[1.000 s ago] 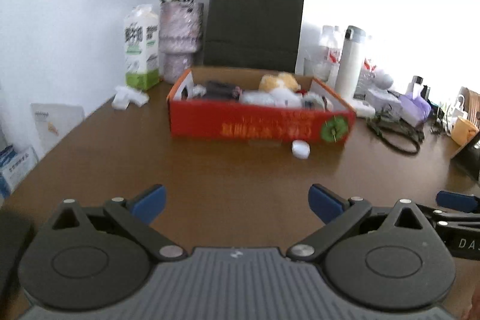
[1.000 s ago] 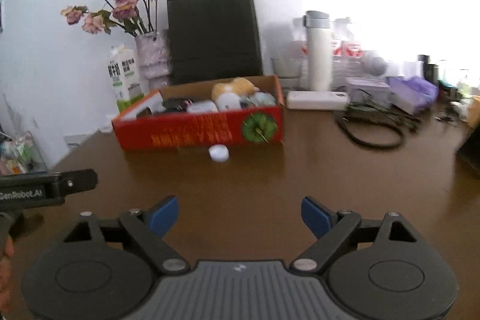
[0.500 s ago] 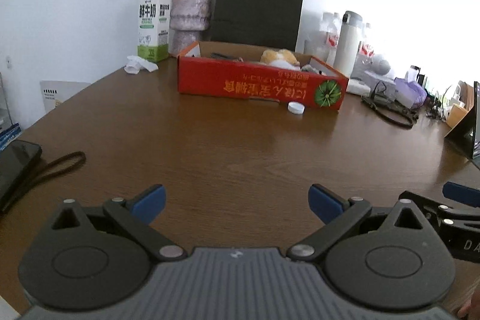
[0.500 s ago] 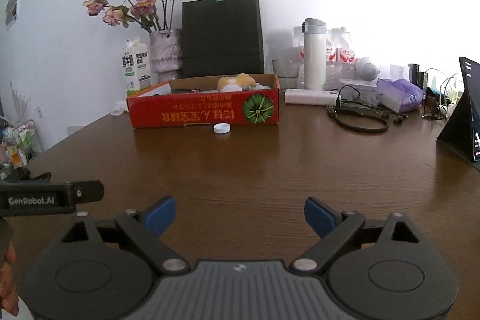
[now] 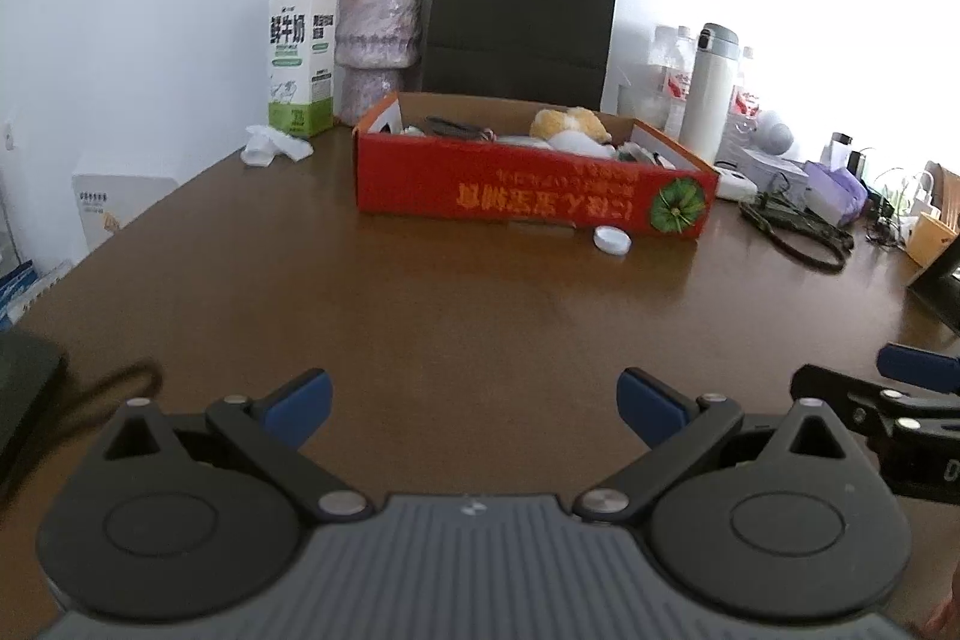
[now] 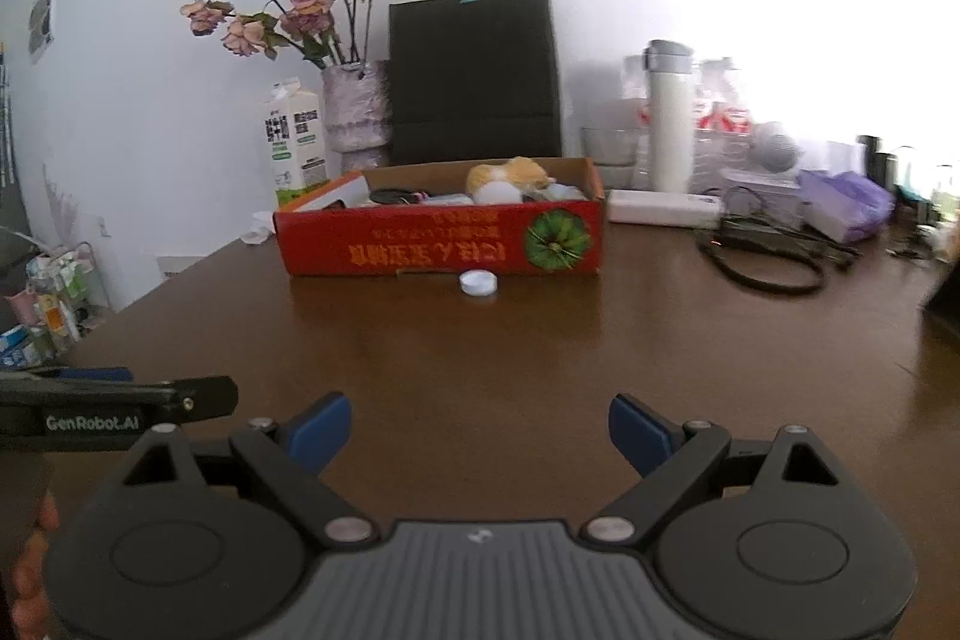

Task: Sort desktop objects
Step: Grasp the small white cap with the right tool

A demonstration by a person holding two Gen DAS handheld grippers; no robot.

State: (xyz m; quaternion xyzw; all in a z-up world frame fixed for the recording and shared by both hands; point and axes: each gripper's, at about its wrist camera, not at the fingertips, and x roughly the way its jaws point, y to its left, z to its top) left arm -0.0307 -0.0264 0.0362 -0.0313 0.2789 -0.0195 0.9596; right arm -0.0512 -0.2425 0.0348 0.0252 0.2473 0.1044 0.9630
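Note:
A red cardboard box (image 5: 528, 193) (image 6: 444, 244) stands at the far middle of the brown table and holds a yellow plush toy (image 5: 570, 124) (image 6: 510, 172), a dark item and other small things. A small white cap (image 5: 612, 240) (image 6: 478, 282) lies on the table just in front of the box. My left gripper (image 5: 474, 400) is open and empty, well short of the box. My right gripper (image 6: 480, 427) is open and empty, also well short of it. Each gripper shows at the edge of the other's view.
Behind the box stand a milk carton (image 5: 302, 58), a vase of dried roses (image 5: 379, 46), a black paper bag (image 5: 519, 22) and a white flask (image 5: 711, 91). Cables (image 5: 798, 232) and a purple pack (image 6: 846, 205) lie at the right. A dark phone with strap (image 5: 24, 400) lies at the left.
Both views pulled back from the box and dropped low half a second ago; now both grippers have come forward towards it again and tilted. Both stay open and empty.

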